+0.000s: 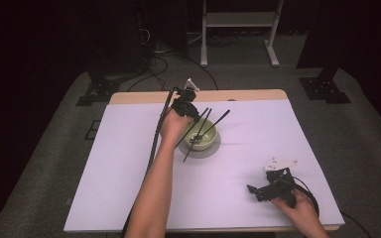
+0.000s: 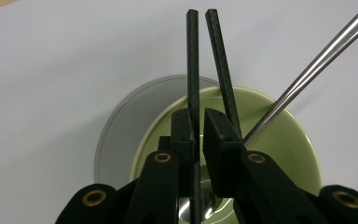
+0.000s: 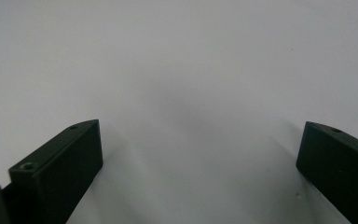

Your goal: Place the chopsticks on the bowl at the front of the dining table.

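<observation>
A pale green bowl (image 1: 207,143) stands on a grey round disc (image 1: 217,150) at the middle of the white table. My left gripper (image 1: 195,121) hangs over the bowl's left rim, shut on a pair of black chopsticks (image 1: 187,151) that slant across the bowl. In the left gripper view the chopsticks (image 2: 193,70) pass between the pads of my left gripper (image 2: 198,126), above the bowl (image 2: 279,123) and disc (image 2: 119,135). A shiny metal utensil handle (image 2: 317,60) leans out of the bowl to the upper right (image 1: 219,120). My right gripper (image 1: 256,192) rests low at the front right, open and holding nothing (image 3: 200,140).
The white mat leaves a wooden strip (image 1: 248,94) showing at the table's far edge. On the floor behind are a white frame stand (image 1: 238,20), cables (image 1: 154,69) and two dark stand feet (image 1: 95,90). A black cable trails from each gripper.
</observation>
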`<action>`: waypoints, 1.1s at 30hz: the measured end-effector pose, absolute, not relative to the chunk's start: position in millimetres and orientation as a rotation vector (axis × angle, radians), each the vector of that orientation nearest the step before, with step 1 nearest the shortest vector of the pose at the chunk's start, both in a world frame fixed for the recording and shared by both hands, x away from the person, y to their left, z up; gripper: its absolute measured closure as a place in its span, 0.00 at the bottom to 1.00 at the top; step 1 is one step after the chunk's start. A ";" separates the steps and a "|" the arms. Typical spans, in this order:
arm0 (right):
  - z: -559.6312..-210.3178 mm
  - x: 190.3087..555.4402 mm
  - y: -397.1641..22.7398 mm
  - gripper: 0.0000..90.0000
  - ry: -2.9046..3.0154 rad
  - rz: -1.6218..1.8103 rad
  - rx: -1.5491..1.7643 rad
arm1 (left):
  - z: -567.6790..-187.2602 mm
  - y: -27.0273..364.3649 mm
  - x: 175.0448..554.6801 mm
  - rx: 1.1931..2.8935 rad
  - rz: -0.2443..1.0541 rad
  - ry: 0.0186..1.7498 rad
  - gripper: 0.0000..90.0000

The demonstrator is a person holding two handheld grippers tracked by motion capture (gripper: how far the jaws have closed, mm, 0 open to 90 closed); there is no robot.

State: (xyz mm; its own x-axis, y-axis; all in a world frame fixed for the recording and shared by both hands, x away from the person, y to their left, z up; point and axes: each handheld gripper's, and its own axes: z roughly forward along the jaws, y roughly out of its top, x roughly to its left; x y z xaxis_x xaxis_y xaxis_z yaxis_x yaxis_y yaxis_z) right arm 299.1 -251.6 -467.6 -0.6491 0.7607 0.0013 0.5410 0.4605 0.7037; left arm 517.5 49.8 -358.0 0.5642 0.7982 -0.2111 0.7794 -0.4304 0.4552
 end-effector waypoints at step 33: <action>-467.6 299.0 -251.5 0.00 2.400 0.990 1.110 | -356.7 43.2 528.9 2.325 0.135 1.214 0.00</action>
State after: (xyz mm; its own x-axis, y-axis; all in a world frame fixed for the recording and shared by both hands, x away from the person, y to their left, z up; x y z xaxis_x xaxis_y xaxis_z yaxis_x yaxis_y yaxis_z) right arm 299.0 -251.5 -467.6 -0.6482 0.7615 0.0026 0.5419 0.4590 0.7040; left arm 528.9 43.2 -356.7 0.5956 0.7905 -0.1427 0.7397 -0.4705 0.4810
